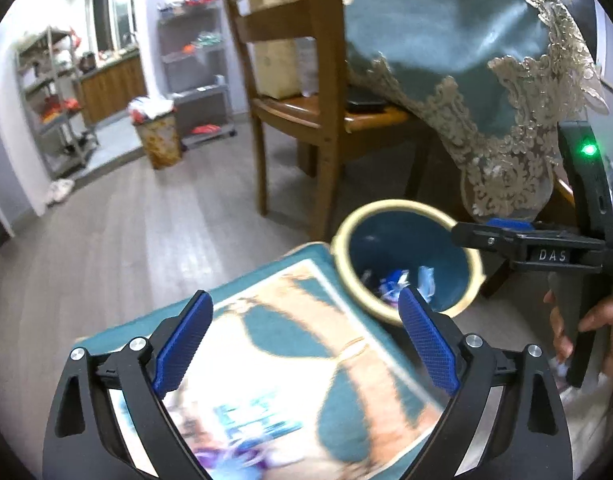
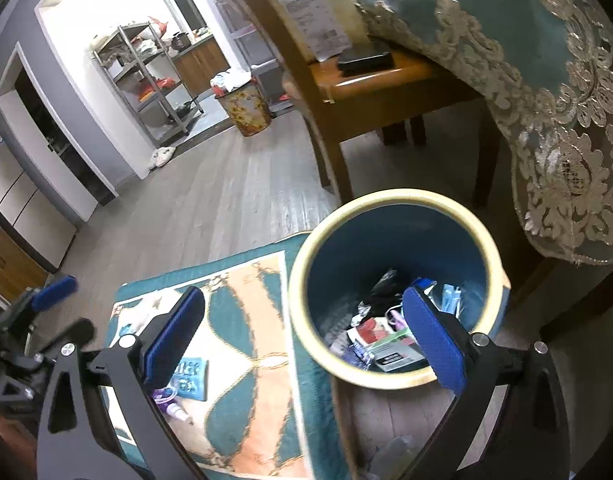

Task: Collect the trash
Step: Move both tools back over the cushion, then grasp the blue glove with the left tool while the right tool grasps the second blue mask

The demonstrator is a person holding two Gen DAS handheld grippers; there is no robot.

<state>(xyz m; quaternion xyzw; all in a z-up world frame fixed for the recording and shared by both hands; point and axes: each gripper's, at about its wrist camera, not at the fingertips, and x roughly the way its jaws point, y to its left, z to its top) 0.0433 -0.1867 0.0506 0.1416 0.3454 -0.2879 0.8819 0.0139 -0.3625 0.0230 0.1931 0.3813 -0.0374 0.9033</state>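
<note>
I am holding both grippers above the floor beside the trash bin (image 2: 398, 284), and each pair of jaws is standing wide with nothing between the pads. My right gripper (image 2: 302, 344) is hanging over the seam between the bin and the patterned rug (image 2: 246, 360): its right-hand pad is overlapping the bin's mouth, where wrappers and a small carton are already lying at the bottom, while its left-hand pad is over the rug. The trash I judge to be left is lying on the rug just below and left of that left pad: a flat teal packet (image 2: 192, 378) and, touching its near corner, a small purple-and-white tube (image 2: 172, 404) whose long axis is running toward the lower right. My left gripper (image 1: 306, 344) is hovering over the same rug, and in its blurred view the teal packet is showing low between its jaws, so I judge the left one to be nearer. The wooden chair (image 2: 386, 92) and the lace-edged tablecloth (image 2: 554, 120) are standing behind the bin, out of the way; nothing is lying between my jaws and the packet.
</note>
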